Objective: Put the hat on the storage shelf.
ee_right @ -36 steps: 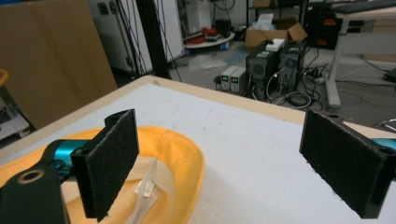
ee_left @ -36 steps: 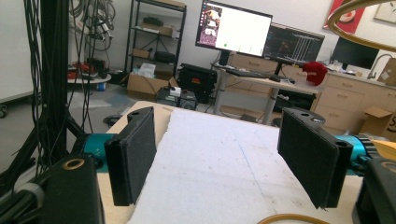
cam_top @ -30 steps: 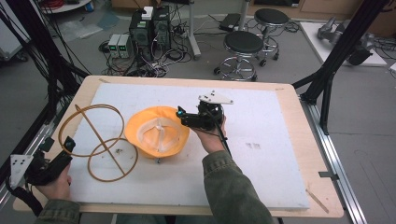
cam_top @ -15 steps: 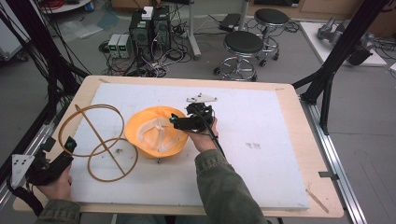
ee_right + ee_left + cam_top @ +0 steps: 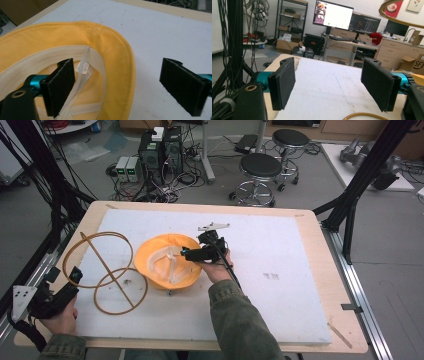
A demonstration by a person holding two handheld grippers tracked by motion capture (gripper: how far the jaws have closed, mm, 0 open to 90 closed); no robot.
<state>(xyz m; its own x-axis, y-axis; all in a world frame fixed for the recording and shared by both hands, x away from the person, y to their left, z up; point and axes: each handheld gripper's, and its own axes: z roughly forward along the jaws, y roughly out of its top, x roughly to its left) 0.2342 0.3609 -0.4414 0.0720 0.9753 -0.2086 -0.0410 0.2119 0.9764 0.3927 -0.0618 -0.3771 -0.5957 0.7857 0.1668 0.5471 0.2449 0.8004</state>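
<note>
Right gripper (image 5: 117,85) wide, straddling hat (image 5: 167,260) brim at its 3 o'clock; we seat deeper before pinching.

The right gripper (image 5: 187,254) is held at mid-table by the right hand (image 5: 214,270), its jaws spread wide and pointed left. The right forearm (image 5: 240,320), in an olive sleeve, is stretched from the near edge. The left gripper (image 5: 74,276) is gripped by the left hand (image 5: 59,320) at the near left corner, jaws parted wide.
</note>
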